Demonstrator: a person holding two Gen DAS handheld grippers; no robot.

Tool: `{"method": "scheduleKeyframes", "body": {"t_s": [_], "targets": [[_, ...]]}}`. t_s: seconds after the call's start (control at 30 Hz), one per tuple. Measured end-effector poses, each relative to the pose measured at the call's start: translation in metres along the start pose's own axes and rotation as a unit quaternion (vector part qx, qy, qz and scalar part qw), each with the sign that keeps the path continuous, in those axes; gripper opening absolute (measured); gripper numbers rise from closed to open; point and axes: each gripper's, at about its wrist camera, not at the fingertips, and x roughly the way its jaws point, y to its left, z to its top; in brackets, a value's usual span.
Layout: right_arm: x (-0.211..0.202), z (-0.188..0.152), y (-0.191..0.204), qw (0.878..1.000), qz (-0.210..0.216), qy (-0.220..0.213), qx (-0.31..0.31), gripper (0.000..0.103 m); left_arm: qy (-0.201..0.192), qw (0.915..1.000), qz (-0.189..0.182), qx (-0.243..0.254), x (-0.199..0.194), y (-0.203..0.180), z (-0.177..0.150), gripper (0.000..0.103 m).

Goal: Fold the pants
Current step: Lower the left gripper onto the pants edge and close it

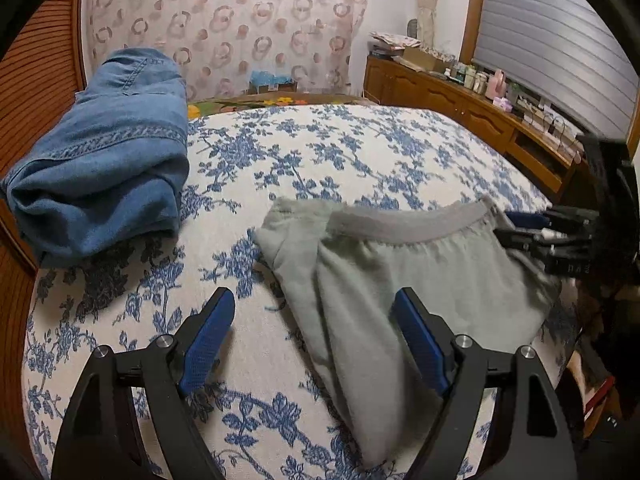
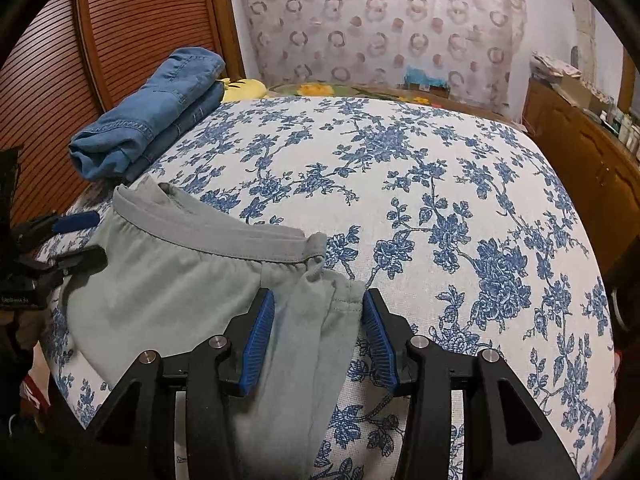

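Observation:
Light grey-green pants (image 1: 400, 280) lie folded on the flowered bedspread, grey waistband (image 1: 416, 222) on the far side. My left gripper (image 1: 316, 300) is open, low over the pants' left edge, one finger over the cloth and one over the bedspread. My right gripper (image 2: 318, 300) is open, its fingers astride the right end of the pants (image 2: 180, 280) just below the waistband (image 2: 240, 236). Each gripper shows at the edge of the other's view: the right one (image 1: 532, 232) open, the left one (image 2: 76, 236) open. Neither holds cloth.
Folded blue jeans (image 1: 108, 160) lie at the bed's far left, also in the right wrist view (image 2: 152, 120). The bedspread (image 2: 440, 200) stretches right. A wooden slatted door (image 2: 120, 40) stands on the left; a wooden cabinet (image 1: 460, 104) with clutter runs along the right.

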Motion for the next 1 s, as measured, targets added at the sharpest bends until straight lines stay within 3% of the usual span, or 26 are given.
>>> {"method": "scheduleKeyframes", "body": {"t_s": [0.33,0.47,0.63,0.87,1.0], "targets": [[0.000,-0.001,-0.001,1.000,0.000,-0.002,-0.002,0.051,0.019,0.9989,-0.026,-0.035,0.016,0.011,0.026,0.082],[0.000,-0.001,0.000,1.000,0.000,-0.002,-0.002,0.051,0.034,0.9964,-0.049,-0.060,0.026,0.018,0.029,0.077],[0.000,-0.001,0.001,1.000,0.001,-0.002,-0.002,0.051,0.040,0.9950,-0.051,-0.075,0.035,0.024,0.029,0.071],[0.000,-0.001,0.002,1.000,0.000,0.002,-0.006,0.051,0.040,0.9958,-0.057,-0.059,0.035,0.017,0.027,0.045],[0.000,0.001,0.001,1.000,0.003,0.004,-0.005,0.050,0.038,0.9954,-0.067,-0.058,0.034,0.015,0.028,0.038]]}}
